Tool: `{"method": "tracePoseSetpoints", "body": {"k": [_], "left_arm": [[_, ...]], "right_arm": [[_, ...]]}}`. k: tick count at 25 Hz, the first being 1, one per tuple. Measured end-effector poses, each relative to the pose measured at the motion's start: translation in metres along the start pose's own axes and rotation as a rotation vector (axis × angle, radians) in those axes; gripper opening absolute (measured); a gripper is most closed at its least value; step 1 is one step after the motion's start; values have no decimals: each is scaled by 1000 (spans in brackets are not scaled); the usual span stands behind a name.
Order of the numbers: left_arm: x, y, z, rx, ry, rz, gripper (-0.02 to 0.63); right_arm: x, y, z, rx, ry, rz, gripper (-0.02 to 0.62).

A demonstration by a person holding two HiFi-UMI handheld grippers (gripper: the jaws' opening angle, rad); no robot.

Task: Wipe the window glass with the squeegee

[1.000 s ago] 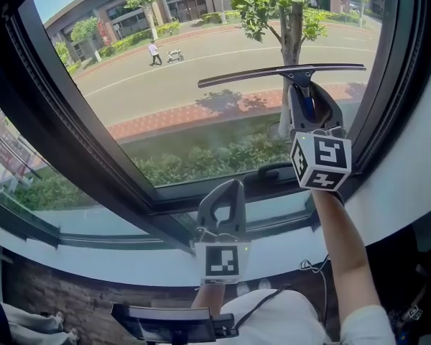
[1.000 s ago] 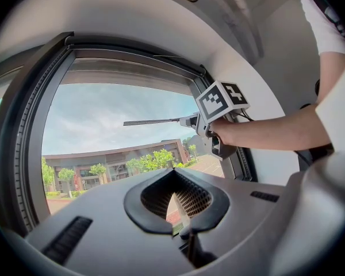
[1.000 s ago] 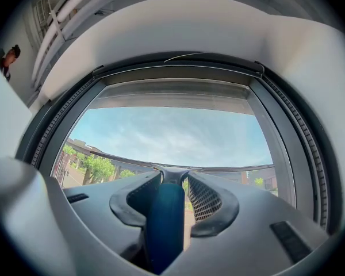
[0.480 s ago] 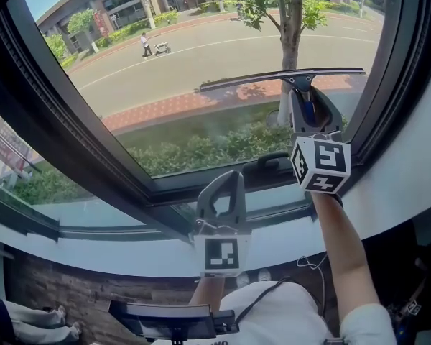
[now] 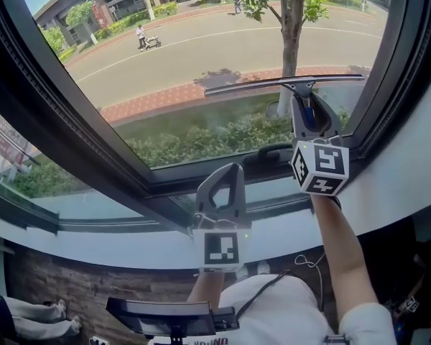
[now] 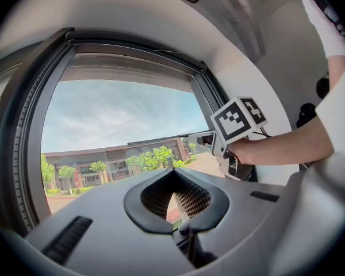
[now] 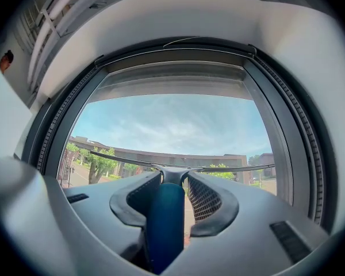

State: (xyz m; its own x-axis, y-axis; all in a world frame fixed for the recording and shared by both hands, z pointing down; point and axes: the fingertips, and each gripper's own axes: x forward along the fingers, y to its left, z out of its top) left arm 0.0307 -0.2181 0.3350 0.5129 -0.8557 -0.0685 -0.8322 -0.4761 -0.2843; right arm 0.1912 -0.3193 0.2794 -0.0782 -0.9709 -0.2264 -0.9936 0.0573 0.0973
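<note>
Head view shows us the window glass (image 5: 179, 63) filling the upper part of the frame, with the squeegee (image 5: 284, 83) in the right half. Its long dark blade (image 5: 244, 87) runs almost level, from the middle of the frame towards the right-hand side of the window frame (image 5: 93, 171), and it appears to lie against the pane. We see the right gripper (image 5: 307, 105) just below the blade, its fingers clamped on the squeegee's blue handle (image 5: 310, 113). Its marker cube (image 5: 320, 165) sits lower, and a bare forearm (image 5: 337, 243) runs down towards the lower right of the frame. The left gripper (image 5: 232, 169) stands at lower centre, over the bottom rail and the white sill (image 5: 129, 250), well apart from the squeegee and to its lower left. Through the glass we see a road (image 5: 201, 49), a tree (image 5: 291, 20) and a hedge (image 5: 201, 139). In the right gripper view we look along the right gripper (image 7: 175, 180) and find the handle (image 7: 164, 223) held upright between its two fingers. The blade (image 7: 218, 169) stretches left and right just past their tips, against sky and buildings behind the window glass (image 7: 172, 125). In the left gripper view we find the left gripper (image 6: 173, 174) with its fingertips together and nothing between them. The right gripper (image 6: 237, 118) is at right centre of that frame, held by a hand (image 6: 241, 151).
</note>
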Motion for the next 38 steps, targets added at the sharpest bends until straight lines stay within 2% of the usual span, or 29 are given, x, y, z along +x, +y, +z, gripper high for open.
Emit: {"method": "tracePoseSetpoints", "body": {"k": [29,38], "left_arm": [[2,-1,-17,-13,51,10,2],[3,-1,-21,-25,67,10,2]], "right_arm": [[-27,6,-115,48,233,20,146],[-32,9,-140,51,284,20,146]]}}
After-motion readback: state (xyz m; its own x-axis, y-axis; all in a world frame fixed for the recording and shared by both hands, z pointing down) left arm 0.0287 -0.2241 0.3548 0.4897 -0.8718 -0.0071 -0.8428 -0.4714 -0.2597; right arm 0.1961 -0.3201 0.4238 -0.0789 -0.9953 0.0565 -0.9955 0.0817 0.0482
